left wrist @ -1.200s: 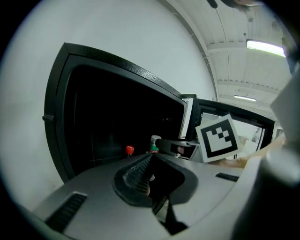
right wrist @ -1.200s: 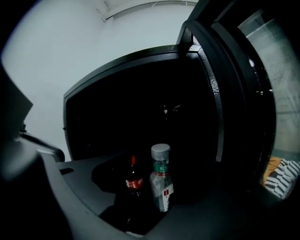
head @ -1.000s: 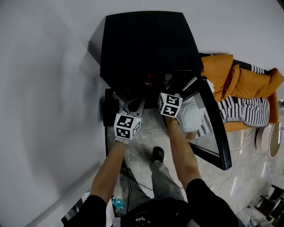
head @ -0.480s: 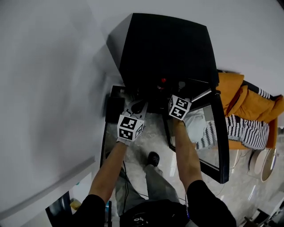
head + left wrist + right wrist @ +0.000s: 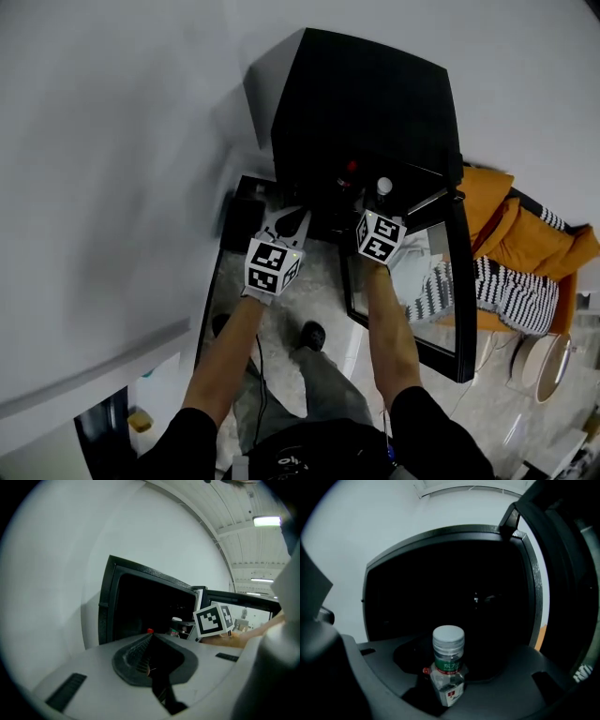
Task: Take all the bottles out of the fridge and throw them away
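Well, over on the left, the left gripper [image 5: 150, 635] has its fingers pressed together with nothing in them, and it points at the open black fridge [image 5: 366, 103]. Inside the fridge sits a bottle with a red cap [image 5: 351, 169], not taken out yet. Next comes the right gripper [image 5: 449, 677]. Its fingers have just been closing and now pinch a small clear bottle [image 5: 448, 656] with a white cap, standing up straight right at the fridge's mouth. I think this bottle is light, and its thin plastic sides will squash if squeezed hard. It looks smooth, so it may slip. Holding it round the body, under the green label, seems best. On the far right the glass door [image 5: 455, 281] stands open
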Tool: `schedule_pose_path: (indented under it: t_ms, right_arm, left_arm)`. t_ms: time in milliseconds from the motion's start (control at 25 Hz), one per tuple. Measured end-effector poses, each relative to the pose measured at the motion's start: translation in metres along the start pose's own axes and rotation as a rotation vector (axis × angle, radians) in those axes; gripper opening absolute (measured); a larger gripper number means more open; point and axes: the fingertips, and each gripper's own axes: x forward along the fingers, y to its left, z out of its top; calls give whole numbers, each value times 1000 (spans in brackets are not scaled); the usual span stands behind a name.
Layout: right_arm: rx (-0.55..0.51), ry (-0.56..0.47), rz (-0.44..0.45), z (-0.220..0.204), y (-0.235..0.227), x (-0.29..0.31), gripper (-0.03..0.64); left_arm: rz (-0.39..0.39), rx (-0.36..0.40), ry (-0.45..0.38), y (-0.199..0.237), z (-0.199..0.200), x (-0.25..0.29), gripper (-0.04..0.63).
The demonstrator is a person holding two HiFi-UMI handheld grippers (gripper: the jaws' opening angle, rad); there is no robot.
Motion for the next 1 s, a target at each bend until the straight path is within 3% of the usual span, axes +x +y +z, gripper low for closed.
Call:
schedule_pose_path:
  t_ms: [160,440,600,1000]
  right_arm:
    - [-7,-36,37,28,19,-36,206]
    - [-8,-100,75,107,54,-116,206]
    - [-13,-131,108,157,78,-161,206]
    - [-47,-147,196,206,155,-218,206]
  left_arm:
    - [11,1,-19,-3,24,-27,0]
    - [-15,50,-87,-16,111,-82,0]
    - [7,22,-124,-12,156,-129,0]
    - [50,13,-141,12,183,-228,0]
